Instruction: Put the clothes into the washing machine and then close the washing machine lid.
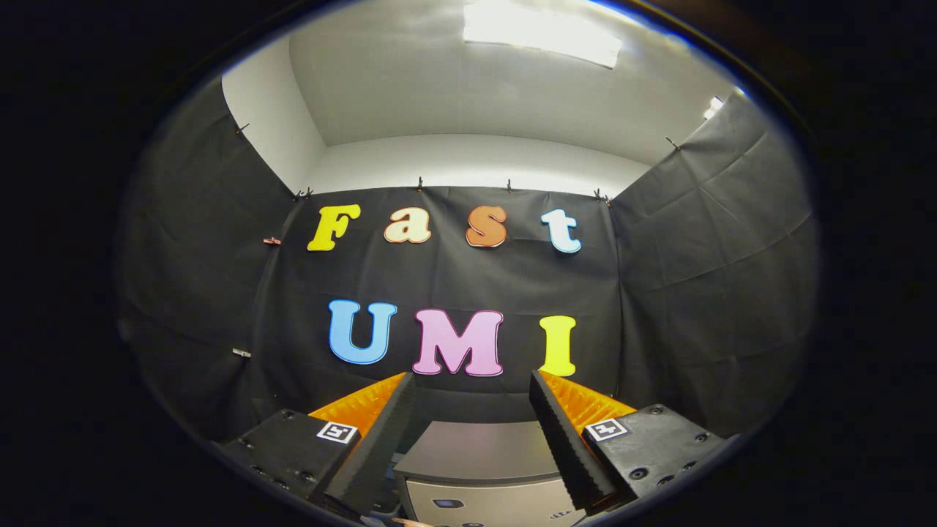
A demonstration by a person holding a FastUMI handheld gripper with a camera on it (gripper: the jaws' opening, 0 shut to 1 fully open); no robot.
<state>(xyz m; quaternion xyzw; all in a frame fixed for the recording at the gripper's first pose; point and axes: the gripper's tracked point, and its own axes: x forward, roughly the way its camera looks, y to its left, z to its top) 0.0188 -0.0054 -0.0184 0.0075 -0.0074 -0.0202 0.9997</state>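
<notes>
My gripper (472,388) is held level and open, its two fingers spread wide with nothing between them. Below and between the fingers lies the top of the washing machine (483,450), a grey flat lid that looks shut, with a pale front panel (487,505) just under it. The machine stands against the black cloth wall of the booth, a short way ahead of the fingertips. No clothes show between the fingers or on the lid.
Black cloth walls (695,293) close in the booth on the left, back and right. Above them are a white wall and a ceiling light (542,29). A small object edge shows low down in front of the machine.
</notes>
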